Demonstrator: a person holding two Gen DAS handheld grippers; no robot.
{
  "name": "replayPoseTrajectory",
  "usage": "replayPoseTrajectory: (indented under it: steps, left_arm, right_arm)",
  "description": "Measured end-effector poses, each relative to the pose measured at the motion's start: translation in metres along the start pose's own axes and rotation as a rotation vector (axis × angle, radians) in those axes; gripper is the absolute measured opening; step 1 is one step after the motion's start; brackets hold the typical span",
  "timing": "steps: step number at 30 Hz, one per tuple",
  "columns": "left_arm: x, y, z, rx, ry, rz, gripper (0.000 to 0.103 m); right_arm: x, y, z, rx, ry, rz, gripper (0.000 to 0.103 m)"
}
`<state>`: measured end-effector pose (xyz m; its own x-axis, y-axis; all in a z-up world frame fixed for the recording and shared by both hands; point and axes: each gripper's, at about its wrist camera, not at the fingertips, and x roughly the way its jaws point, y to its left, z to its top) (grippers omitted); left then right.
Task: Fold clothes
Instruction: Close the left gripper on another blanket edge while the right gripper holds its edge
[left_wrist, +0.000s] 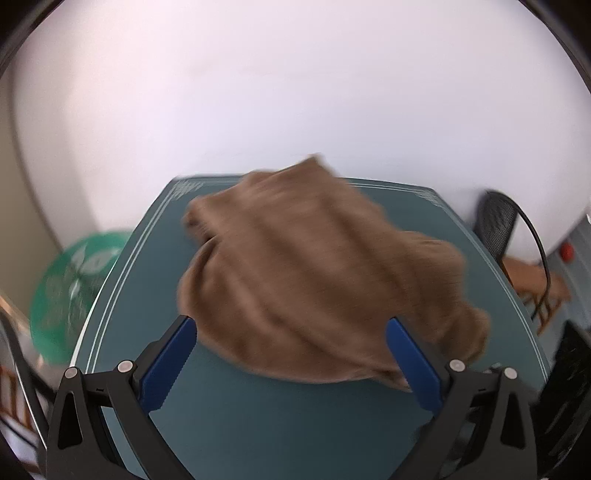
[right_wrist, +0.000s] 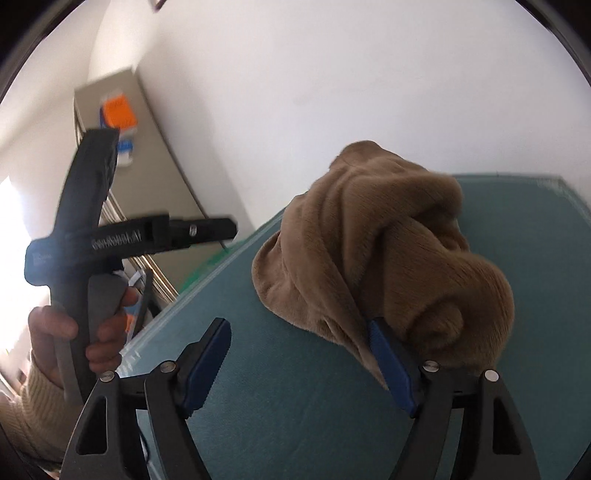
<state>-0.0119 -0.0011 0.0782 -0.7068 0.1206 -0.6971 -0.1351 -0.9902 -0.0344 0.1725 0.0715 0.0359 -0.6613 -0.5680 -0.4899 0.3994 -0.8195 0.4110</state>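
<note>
Nearest the right wrist camera, the right gripper stands with its jaws spread wide; a fold of the brown garment drapes against the inner face of one blue finger, but the other finger is well clear, so nothing is pinched. In the left wrist view the left gripper is likewise wide apart, hovering above the teal mat with the garment's near edge showing between and beyond its fingers, untouched as far as can be seen. Off to the side in the right view, the person's hand in a cream sleeve holds the left tool's handle.

The garment lies in a rumpled heap on the mat, bunched and rolled over itself, with no flat panel or crisp crease anywhere. Folding looks barely begun: it wants spreading and smoothing first, then every fold is left to do.

Its long axis, seen from the left, runs roughly across the mat from the far left toward the near right; which end is collar or hem cannot be told
</note>
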Motion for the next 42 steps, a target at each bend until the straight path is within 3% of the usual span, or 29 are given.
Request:
replayPoseTrajectory:
  steps: [8,12,16,17,18,20,21,23,26,29,34,38,42]
  left_arm:
    - [0.034,-0.100,0.028,0.296,-0.001,0.082,0.103]
    - [0.066,-0.117,0.040,0.338,0.062,0.106,0.103]
    - [0.091,-0.108,0.045,0.280,0.147,0.095,0.101]
    - [0.097,-0.105,0.047,0.264,0.167,0.092,0.090]
    - [0.103,-0.103,0.048,0.249,0.188,0.090,0.070]
    - [0.111,-0.093,0.048,0.206,0.220,0.093,0.042]
    - [0.110,-0.084,0.049,0.170,0.221,0.088,0.032]
    - [0.104,-0.063,0.050,0.089,0.209,0.074,0.024]
    - [0.075,-0.035,0.057,-0.013,0.122,0.060,0.019]
    - [0.025,-0.002,0.064,-0.096,-0.015,0.085,0.018]
    - [-0.054,0.067,0.057,-0.264,-0.177,0.125,0.015]
    - [-0.088,0.119,0.039,-0.355,-0.225,0.183,0.013]
    - [-0.092,0.161,-0.003,-0.408,-0.180,0.236,0.013]
  right_arm:
    - [0.010,-0.028,-0.001,0.128,-0.010,0.053,0.079]
    - [0.007,-0.041,0.004,0.199,-0.054,0.039,0.079]
    - [0.010,-0.049,0.011,0.242,-0.084,-0.019,0.079]
    - [0.012,-0.051,0.012,0.257,-0.090,-0.023,0.079]
    - [0.014,-0.054,0.014,0.273,-0.093,-0.024,0.079]
    - [0.021,-0.057,0.017,0.289,-0.085,-0.024,0.079]
    - [0.024,-0.058,0.019,0.296,-0.081,-0.024,0.079]
    - [0.018,-0.060,0.018,0.288,-0.077,-0.022,0.079]
    - [0.023,-0.069,0.010,0.246,-0.089,-0.070,0.079]
    - [0.032,-0.068,0.013,0.224,-0.111,-0.132,0.079]
    - [0.045,-0.077,0.019,0.184,-0.127,-0.196,0.079]
    - [0.062,-0.069,0.020,0.113,-0.115,-0.230,0.079]
    - [0.081,-0.068,0.025,0.072,-0.086,-0.239,0.079]
